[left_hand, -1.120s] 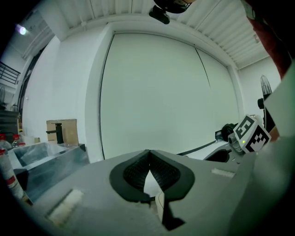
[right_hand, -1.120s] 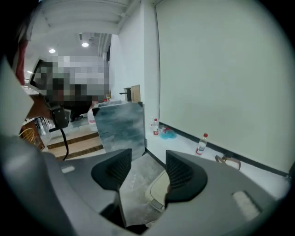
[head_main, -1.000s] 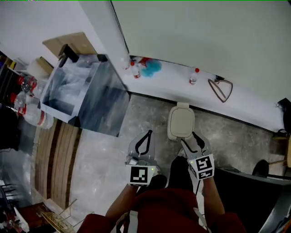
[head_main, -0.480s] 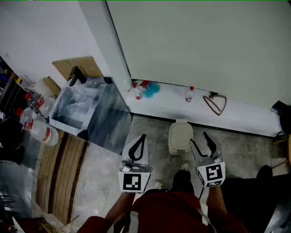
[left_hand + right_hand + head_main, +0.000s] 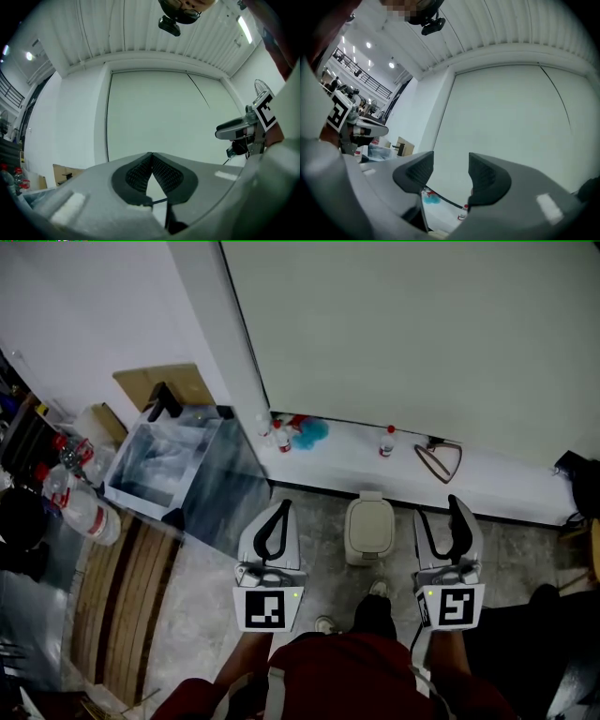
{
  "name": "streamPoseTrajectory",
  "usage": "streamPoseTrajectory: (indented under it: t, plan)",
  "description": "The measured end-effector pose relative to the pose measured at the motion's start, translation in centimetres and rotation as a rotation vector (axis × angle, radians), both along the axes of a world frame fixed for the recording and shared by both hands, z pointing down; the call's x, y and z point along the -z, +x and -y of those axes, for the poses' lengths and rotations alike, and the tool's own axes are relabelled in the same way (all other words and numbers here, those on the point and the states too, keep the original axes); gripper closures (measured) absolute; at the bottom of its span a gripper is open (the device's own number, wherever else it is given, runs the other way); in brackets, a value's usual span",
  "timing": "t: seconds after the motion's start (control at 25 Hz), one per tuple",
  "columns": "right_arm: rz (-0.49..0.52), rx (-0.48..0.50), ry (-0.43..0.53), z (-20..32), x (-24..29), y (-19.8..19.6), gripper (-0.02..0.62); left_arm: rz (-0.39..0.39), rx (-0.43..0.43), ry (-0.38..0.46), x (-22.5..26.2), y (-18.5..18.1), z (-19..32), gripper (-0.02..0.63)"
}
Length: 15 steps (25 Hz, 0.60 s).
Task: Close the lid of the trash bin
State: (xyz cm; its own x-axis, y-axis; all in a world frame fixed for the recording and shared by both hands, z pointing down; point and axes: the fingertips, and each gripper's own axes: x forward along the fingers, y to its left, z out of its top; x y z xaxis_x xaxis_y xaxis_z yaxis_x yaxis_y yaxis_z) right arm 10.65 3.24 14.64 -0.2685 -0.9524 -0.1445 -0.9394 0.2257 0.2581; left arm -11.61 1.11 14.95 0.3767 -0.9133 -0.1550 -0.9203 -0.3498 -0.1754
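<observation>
Trash bin (image 5: 371,529) walls unseen

Head view looks steeply down from above and behind the left gripper (image 5: 283,508) and right gripper (image 5: 437,512). Each gripper view sits close behind its own jaws, facing forward and upward. All three share the pale wall panel (image 5: 403,334) ahead of both grippers.

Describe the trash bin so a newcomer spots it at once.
Follow the white ledge below the big pale wall. On the grey floor before it stands the trash bin: small, cream, opaque, lid down, unlike the large clear box leftward.
</observation>
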Motion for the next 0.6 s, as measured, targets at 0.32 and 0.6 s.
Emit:
streamPoseTrajectory:
  t: [0.32, 0.6]
  plan:
    - [-0.021, -0.037, 0.016, -0.4, 1.4, 0.4, 0.392, -0.009, -0.008, 0.038, 1.7, 0.9, -1.2, 0.614]
    - [0.012, -0.045, 0.036, -0.9, 2.6, 0.8, 0.507, -0.004, -0.023, 0.048, 2.8, 1.5, -1.4, 0.612]
